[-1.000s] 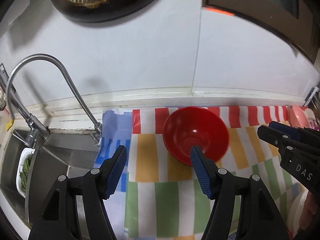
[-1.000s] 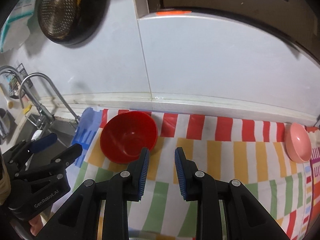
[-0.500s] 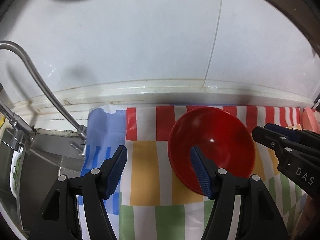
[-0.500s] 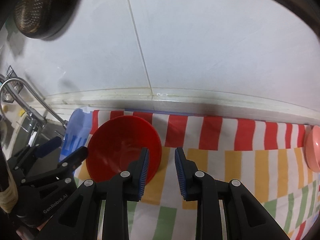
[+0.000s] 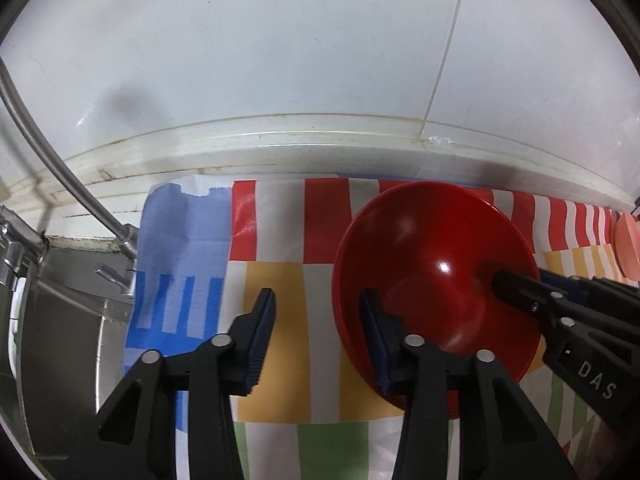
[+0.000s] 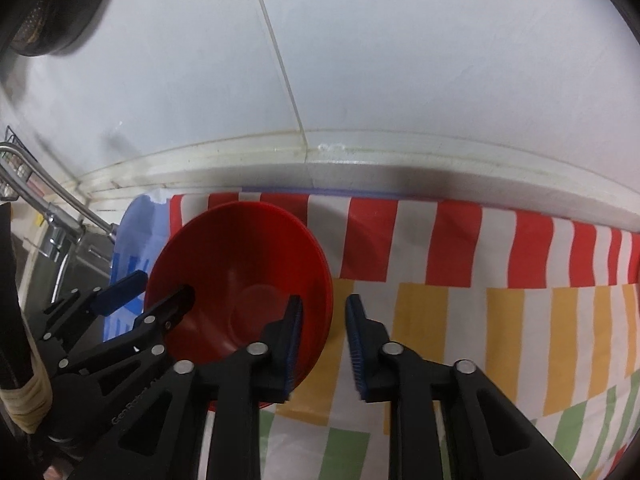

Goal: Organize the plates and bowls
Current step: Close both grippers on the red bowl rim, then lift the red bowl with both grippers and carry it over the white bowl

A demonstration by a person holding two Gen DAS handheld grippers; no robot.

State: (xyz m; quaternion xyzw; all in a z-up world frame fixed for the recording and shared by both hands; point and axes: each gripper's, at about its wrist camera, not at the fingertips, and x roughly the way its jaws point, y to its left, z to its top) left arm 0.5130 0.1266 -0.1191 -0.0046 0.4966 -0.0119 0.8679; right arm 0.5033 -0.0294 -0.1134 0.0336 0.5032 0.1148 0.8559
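Observation:
A red bowl point(image 5: 436, 264) sits upright on the striped cloth near the back wall; it also shows in the right wrist view point(image 6: 240, 276). My left gripper point(image 5: 318, 318) is open, straddling the bowl's left rim: one finger inside, one outside. My right gripper point(image 6: 322, 322) is open, narrower, straddling the bowl's right rim in the same way. Each gripper shows in the other's view, the right one point(image 5: 516, 284) and the left one point(image 6: 160, 296). A pink bowl point(image 5: 628, 248) is at the far right edge.
A colourful striped cloth point(image 6: 460, 304) covers the counter. A steel sink point(image 5: 60, 320) with a curved tap point(image 5: 60, 172) lies to the left. The white tiled wall point(image 5: 280, 60) stands close behind the bowl. A dark strainer point(image 6: 44, 16) hangs at upper left.
Both grippers have moved forward and down to the red bowl. Each now has one finger inside the bowl's rim. The bowl has stayed in place.

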